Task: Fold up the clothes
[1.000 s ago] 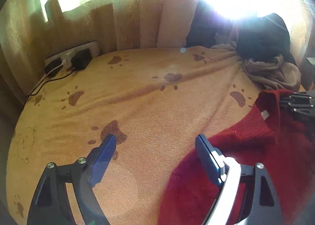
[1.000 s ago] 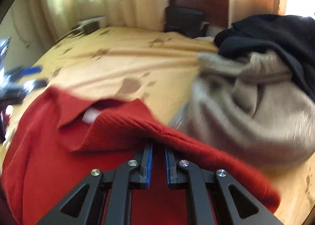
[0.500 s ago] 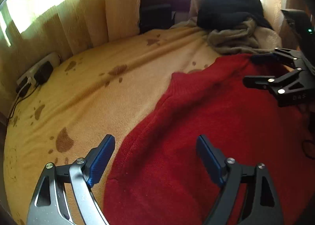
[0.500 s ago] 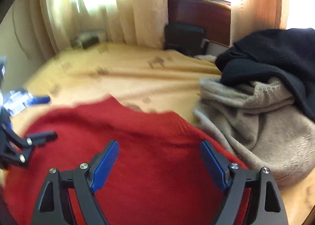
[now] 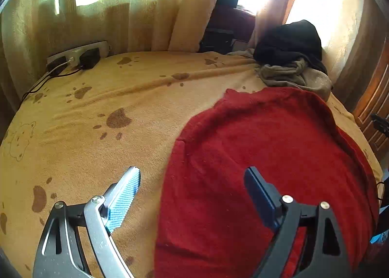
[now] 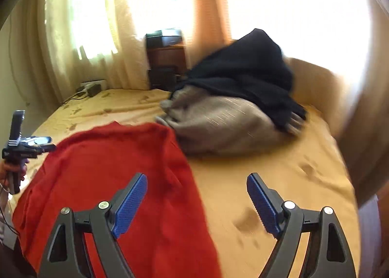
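A second earlier my right gripper (image 6: 197, 202) had been pinched shut on the red sweater (image 5: 267, 156)'s ribbed edge; now its blue pads (image 6: 130, 207) stood wide apart with nothing between them — the sweater let go and lying flat on the yellow paw-print blanket (image 5: 97, 108), its far edge just beside the grey and black clothes pile (image 6: 231, 108); my left gripper (image 5: 192, 195) was spread wide then and was the same now, empty, angled down over the sweater's left edge; from the right wrist view it showed at the far left, a hand (image 6: 11, 171) on its handle.
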`<state>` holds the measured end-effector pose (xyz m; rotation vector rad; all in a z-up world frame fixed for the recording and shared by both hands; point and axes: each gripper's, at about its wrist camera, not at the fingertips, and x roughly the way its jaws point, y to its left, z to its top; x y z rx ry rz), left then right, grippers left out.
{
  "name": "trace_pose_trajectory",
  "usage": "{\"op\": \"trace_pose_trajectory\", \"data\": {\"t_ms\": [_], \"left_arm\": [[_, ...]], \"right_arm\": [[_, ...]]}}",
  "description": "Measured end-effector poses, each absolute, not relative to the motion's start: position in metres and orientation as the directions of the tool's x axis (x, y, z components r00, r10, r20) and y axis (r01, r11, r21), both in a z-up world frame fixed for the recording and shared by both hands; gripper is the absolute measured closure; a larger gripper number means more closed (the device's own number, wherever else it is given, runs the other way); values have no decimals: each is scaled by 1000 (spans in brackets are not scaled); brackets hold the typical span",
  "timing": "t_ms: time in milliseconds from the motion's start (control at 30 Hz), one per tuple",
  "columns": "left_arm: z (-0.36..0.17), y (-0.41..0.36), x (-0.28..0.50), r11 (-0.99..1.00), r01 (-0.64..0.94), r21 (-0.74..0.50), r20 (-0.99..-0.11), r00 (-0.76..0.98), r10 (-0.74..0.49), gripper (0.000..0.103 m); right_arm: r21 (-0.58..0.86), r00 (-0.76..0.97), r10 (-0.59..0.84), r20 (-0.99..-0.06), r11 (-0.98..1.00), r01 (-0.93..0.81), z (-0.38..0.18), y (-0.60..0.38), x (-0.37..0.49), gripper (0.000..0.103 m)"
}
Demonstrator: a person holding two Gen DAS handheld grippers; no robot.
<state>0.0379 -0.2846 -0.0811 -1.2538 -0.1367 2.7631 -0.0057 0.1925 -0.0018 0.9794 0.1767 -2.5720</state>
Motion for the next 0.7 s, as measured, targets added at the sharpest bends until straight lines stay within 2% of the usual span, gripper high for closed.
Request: {"op": "trace_pose_trajectory", "data": {"t_ms": [200,300,467,533,600,633,700], "left_arm": [[-66,-227,38,-972,-172,-161,-719,-654,235,13],[-54,-189,33,-954,-245,-171,-708,-643,292,12],[-42,-132,29,-919,-333,-212,-691,-614,382,9],[-44,-116,28,-908,-344,-239,-684,-604,409,7],[-50,-106,27,-901,-346,-260,-685,-591,425,7],[-54,-101,26,-898,-347,-270,-687,-585,432,7],[-62,-96,23,-896,-338,-289,-693,-572,439,7]], "right_arm": [[-48,-698,-195,-689,-949,312,-18,247,85,17],[-55,-712,-202,-672,-945,321,-24,254,129,18],[-72,-703,-275,-656,-904,421,-41,226,174,43],[-82,-670,-279,-688,-887,454,-59,212,178,44],[-130,-648,-217,-730,-887,443,-80,203,174,44],[-154,-637,-185,-748,-886,438,-91,199,173,51],[-155,-637,-165,-753,-896,416,-95,202,170,57]]}}
